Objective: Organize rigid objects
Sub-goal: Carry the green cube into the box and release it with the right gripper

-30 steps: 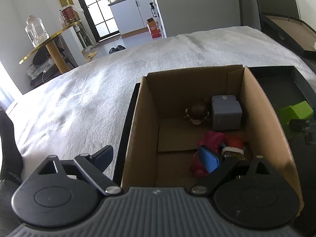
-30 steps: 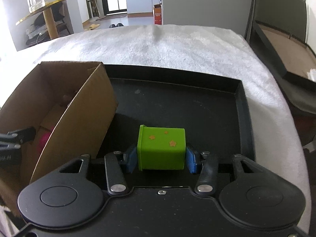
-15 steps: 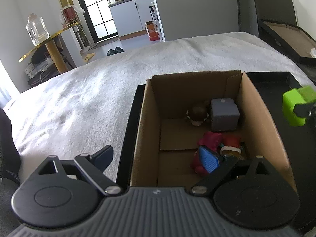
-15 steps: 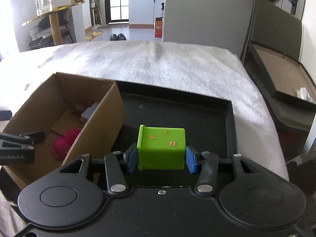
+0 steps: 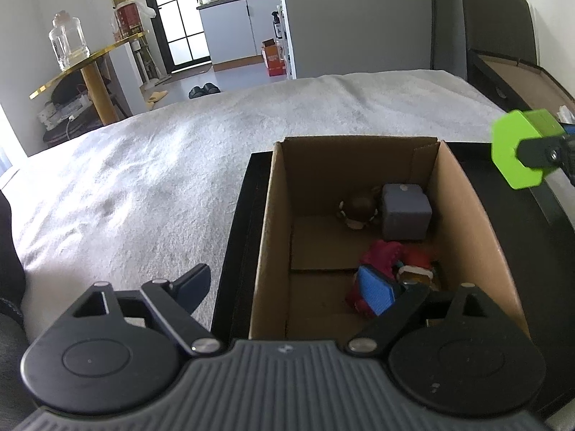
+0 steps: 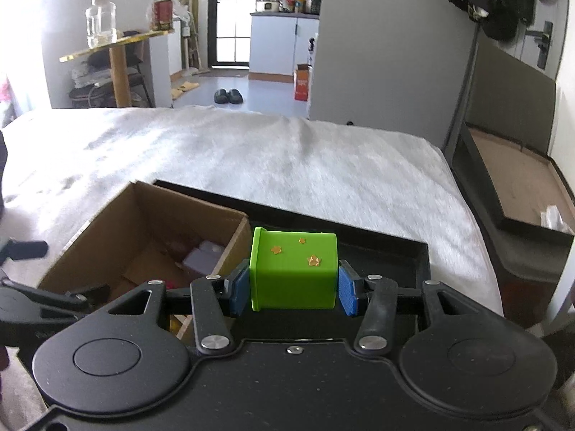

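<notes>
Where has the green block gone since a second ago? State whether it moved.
Yes. The green block, clamped in the right gripper, rose off the black tray, toward the cardboard box.

A cardboard box (image 5: 463, 215) holding toys (image 5: 381, 262) is sitting in a tray (image 6: 413, 251) on the bed (image 6: 287, 165), the block (image 6: 294, 273) hanging right of it.
</notes>
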Available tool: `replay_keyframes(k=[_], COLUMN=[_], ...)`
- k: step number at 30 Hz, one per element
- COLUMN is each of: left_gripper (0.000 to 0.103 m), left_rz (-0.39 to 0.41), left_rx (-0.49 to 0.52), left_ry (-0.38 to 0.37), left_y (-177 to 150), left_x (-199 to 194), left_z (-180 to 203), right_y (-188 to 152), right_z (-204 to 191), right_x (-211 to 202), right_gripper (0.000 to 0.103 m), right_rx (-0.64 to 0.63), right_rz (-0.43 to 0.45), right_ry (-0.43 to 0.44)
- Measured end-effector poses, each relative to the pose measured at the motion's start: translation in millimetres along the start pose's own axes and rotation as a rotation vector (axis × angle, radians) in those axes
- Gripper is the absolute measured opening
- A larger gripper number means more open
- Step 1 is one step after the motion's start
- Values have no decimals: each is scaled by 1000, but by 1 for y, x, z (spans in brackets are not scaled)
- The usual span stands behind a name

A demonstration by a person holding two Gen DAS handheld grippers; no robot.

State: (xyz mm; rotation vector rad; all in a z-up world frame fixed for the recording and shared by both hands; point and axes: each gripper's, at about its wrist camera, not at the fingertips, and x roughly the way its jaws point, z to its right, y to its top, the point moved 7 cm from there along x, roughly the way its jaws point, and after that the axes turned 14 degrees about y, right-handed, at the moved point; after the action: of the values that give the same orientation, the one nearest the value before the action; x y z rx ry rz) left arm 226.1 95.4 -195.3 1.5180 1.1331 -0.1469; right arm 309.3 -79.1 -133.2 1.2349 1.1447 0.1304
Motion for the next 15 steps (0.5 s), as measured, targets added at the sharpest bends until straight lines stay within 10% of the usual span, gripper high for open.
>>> replay_keyframes(k=[15], left_gripper=[20], left_rz=[-20], left_rx=[-37], left_ry=[-45], left_y=[-5], left_x=[4], left_z=[-8], right_y=[24], right_z=[-40], right_x=[7], right_gripper=[48], right_rx=[-78], right_rz=[33], right_ry=[38])
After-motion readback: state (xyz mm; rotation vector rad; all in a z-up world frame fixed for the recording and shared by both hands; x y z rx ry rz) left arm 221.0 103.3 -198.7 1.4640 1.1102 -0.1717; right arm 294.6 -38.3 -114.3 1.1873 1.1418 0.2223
